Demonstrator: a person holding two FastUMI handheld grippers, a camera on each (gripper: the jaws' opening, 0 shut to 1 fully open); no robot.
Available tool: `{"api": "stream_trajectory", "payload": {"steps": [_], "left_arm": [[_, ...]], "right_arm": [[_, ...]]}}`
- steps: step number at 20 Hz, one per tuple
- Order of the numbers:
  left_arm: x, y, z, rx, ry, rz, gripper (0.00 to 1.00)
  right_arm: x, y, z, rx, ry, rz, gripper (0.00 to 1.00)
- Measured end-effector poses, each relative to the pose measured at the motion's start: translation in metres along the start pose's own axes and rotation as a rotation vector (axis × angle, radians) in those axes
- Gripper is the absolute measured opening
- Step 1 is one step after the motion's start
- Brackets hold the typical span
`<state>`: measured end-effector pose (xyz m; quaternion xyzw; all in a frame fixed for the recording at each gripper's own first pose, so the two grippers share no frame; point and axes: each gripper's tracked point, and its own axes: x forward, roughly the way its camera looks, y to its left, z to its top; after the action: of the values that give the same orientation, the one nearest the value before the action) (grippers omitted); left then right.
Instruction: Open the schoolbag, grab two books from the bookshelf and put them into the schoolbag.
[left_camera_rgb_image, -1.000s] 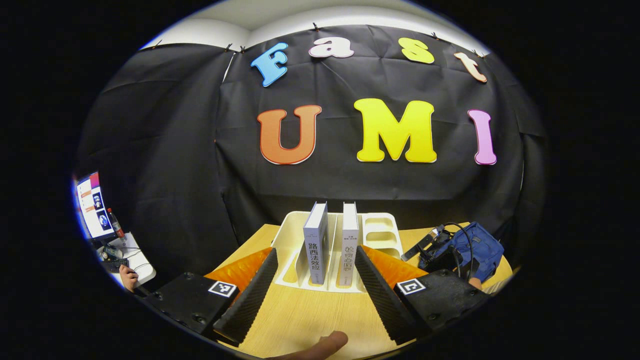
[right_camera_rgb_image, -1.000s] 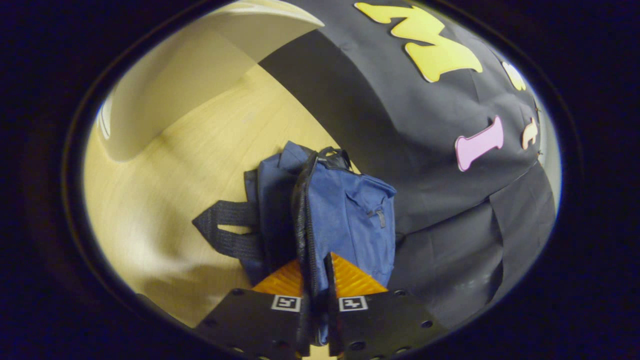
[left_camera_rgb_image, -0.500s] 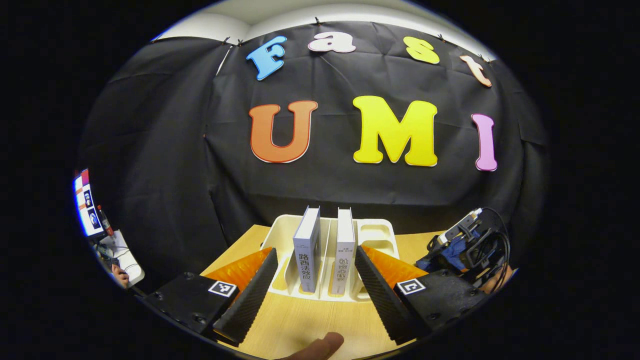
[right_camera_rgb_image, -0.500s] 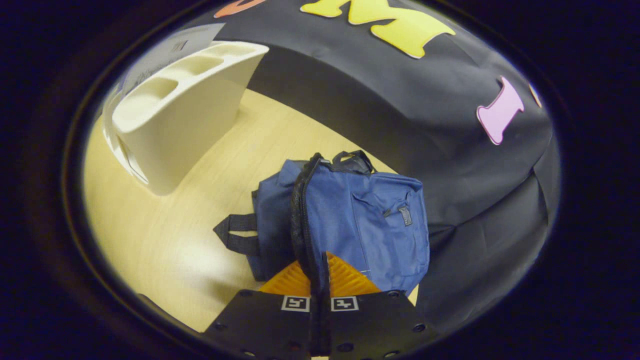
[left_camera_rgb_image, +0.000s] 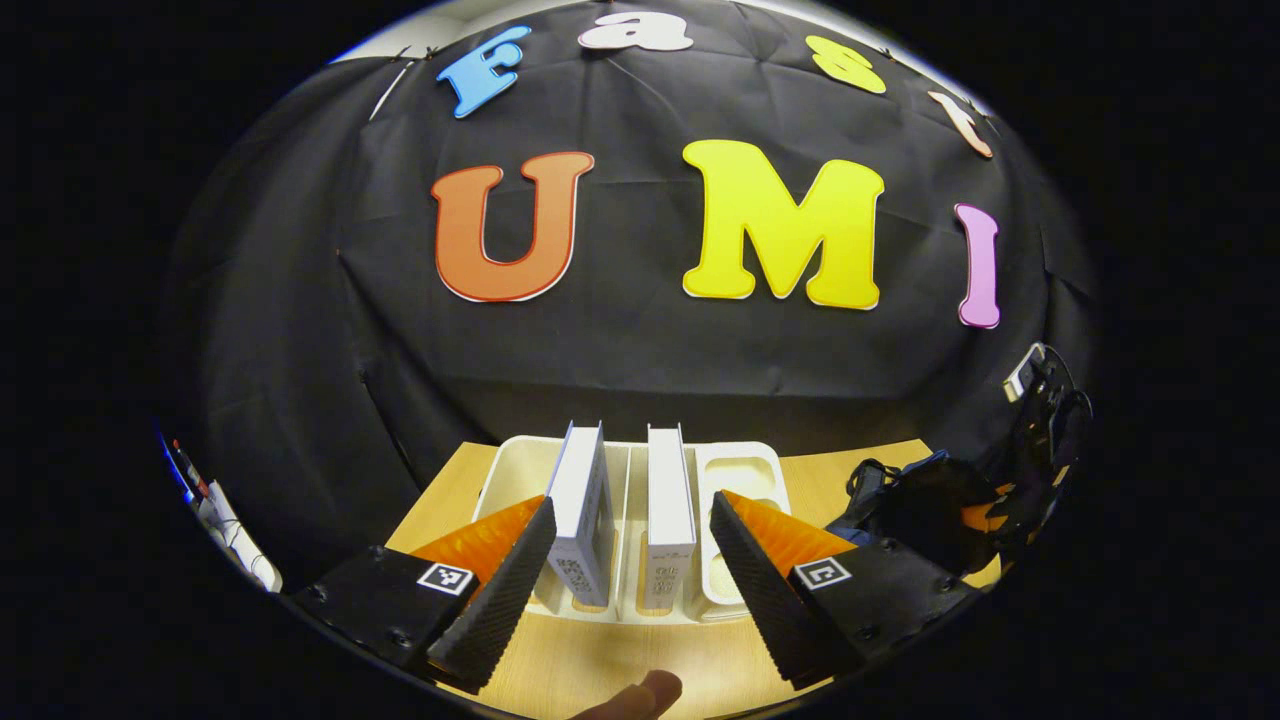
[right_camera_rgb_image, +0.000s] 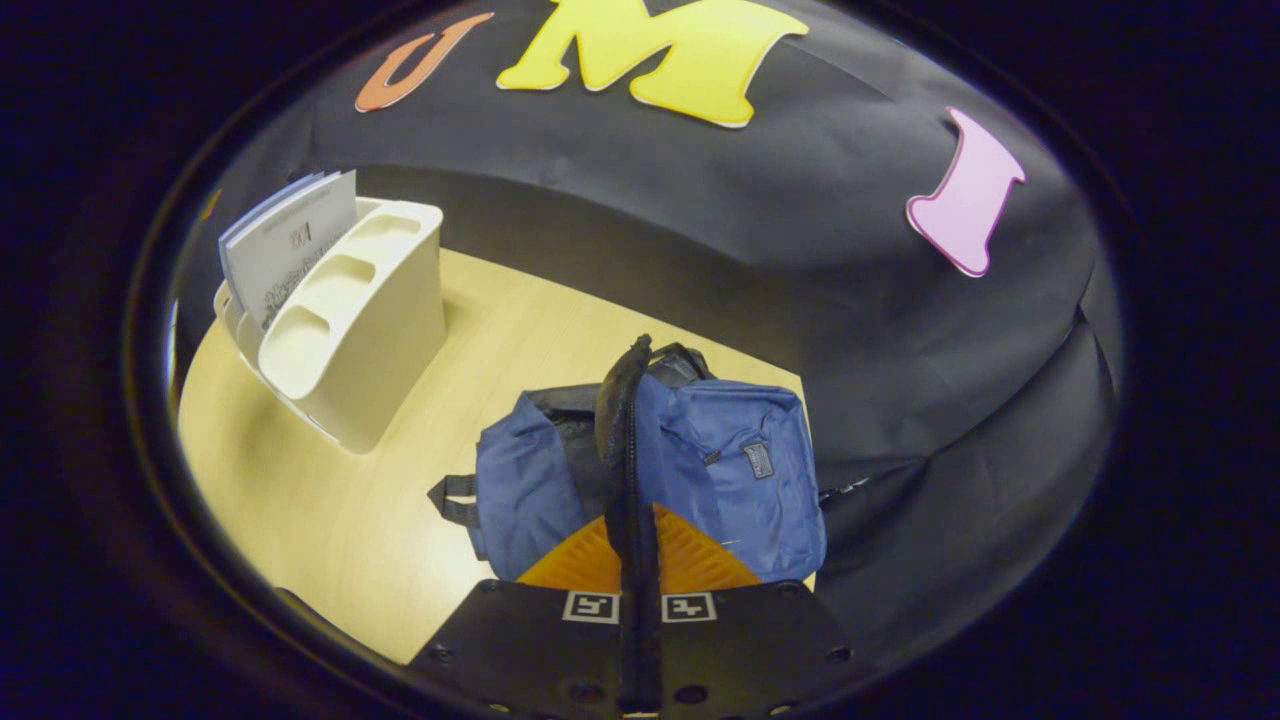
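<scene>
1. in the left gripper view, the left gripper (left_camera_rgb_image: 625, 575) has its fingers spread wide apart, holding nothing, low over the wooden table (left_camera_rgb_image: 600, 665).
2. the white bookshelf (left_camera_rgb_image: 735, 470) stands on the table straight ahead, close to the black cloth wall behind it.
3. two books stand upright in its slots: the left book (left_camera_rgb_image: 578, 510) just beside the left finger's inner edge, the right book (left_camera_rgb_image: 670, 505) with a clear gap to the right finger.
4. an open slot separates the two books, and the shelf's rightmost compartments hold nothing.
5. a fingertip (left_camera_rgb_image: 640, 695) of the person shows at the bottom edge, over the bare strip of table in front of the shelf.
6. far right, the right gripper (left_camera_rgb_image: 1035, 440) hangs above the dark schoolbag (left_camera_rgb_image: 920, 500), well apart from the shelf.
7. in the right gripper view, the right gripper (right_camera_rgb_image: 638, 600) is closed, both fingers pressing on the black zipper edge (right_camera_rgb_image: 622, 430) of the blue schoolbag (right_camera_rgb_image: 740, 480), which is drawn up into a ridge.
8. the bag sits on the table near the cloth wall, a black strap (right_camera_rgb_image: 455, 500) lying out to its left.
9. a broad bare stretch of table lies between the bag and the bookshelf (right_camera_rgb_image: 375, 320), whose books (right_camera_rgb_image: 290, 245) stand at its far end.
</scene>
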<state>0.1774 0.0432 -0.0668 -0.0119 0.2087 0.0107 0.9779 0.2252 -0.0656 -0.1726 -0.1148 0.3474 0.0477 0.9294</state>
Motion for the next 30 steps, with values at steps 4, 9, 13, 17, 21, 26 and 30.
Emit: {"api": "stream_trajectory", "payload": {"steps": [4, 9, 13, 17, 21, 26, 30], "left_arm": [[0.04, -0.019, 0.0, -0.008, 0.159, -0.045, 1.0], [0.081, -0.035, -0.027, -0.05, 0.446, -0.072, 1.0], [0.106, -0.029, -0.05, 0.037, 0.636, -0.039, 0.97], [0.117, -0.029, -0.077, 0.079, 0.807, -0.014, 0.87], [0.129, -0.017, -0.09, 0.102, 0.888, 0.046, 0.68], [0.12, -0.027, -0.095, 0.046, 0.935, 0.032, 0.48], [0.095, -0.021, -0.085, 0.045, 0.932, 0.039, 0.47]], "right_arm": [[-0.01, -0.032, 0.008, 0.058, -0.003, 0.058, 0.01], [-0.02, -0.065, 0.015, 0.095, -0.01, 0.117, 0.01], [-0.02, -0.075, 0.015, 0.105, -0.021, 0.159, 0.01], [-0.018, -0.075, 0.01, 0.112, -0.027, 0.198, 0.01], [-0.019, -0.083, 0.007, 0.133, -0.035, 0.213, 0.0], [-0.02, -0.102, 0.011, 0.14, -0.027, 0.208, 0.0], [-0.017, -0.105, 0.011, 0.15, -0.017, 0.215, 0.01]]}}
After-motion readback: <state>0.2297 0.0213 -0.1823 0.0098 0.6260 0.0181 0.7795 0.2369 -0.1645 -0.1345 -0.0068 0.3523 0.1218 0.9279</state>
